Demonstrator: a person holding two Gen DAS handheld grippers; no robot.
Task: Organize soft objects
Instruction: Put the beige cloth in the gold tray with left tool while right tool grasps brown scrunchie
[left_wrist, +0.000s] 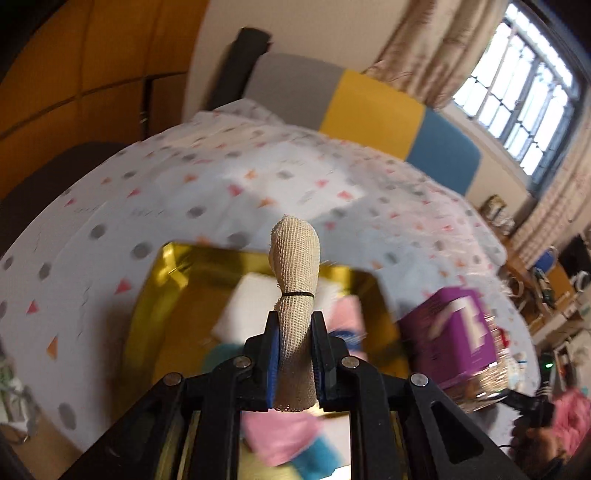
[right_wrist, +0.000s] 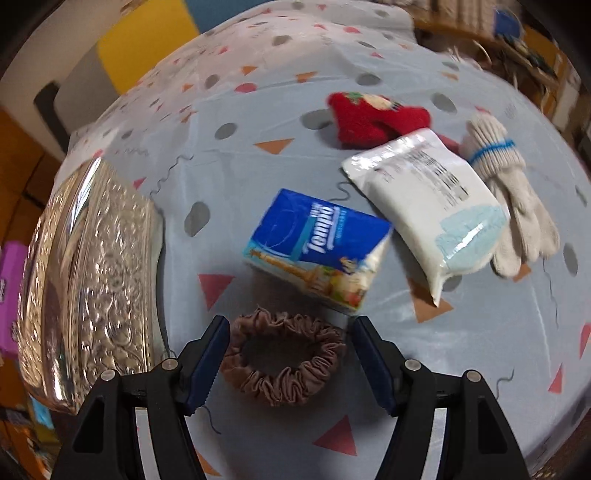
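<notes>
**Right gripper poised over scrunchie; left gripper carrying gauze roll above gold tray**

The right gripper (right_wrist: 286, 354) stood with its jaws wide apart and nothing pressed between them. The brown scrunchie (right_wrist: 284, 354) lay flat on the patterned bedsheet (right_wrist: 258, 122) directly beneath and between the blue pads (right_wrist: 208, 360), with clearance on both sides. Its ring was somewhat wider across the jaw line than along it, so a closing move would, in my judgement, squeeze it along its longer span. This hand was plainly the nearer one to it; the left was occupied.

Taking the scrunchie as landmark: the blue tissue pack (right_wrist: 317, 247) lay just beyond it, tilted. Farther beyond and to the right lay the white wipes packet (right_wrist: 424, 199), overlapping the pale knitted gloves (right_wrist: 517, 206). The red knitted item (right_wrist: 373, 118) lay farthest off. The embossed silver lid (right_wrist: 96, 280) lay to the scrunchie's left, near but apart.

The scrunchie appeared soft, gathered in fine pleats, with an open dark centre, and undisturbed.

The left gripper (left_wrist: 295, 354) was clamped on a beige gauze roll (left_wrist: 295, 266), held lengthwise along the fingers and bound by a thin black band. It hung above the gold tray (left_wrist: 173, 273), which already held white, pink and teal soft items, blurred. A purple box (left_wrist: 458, 328) stood right of the tray.
</notes>
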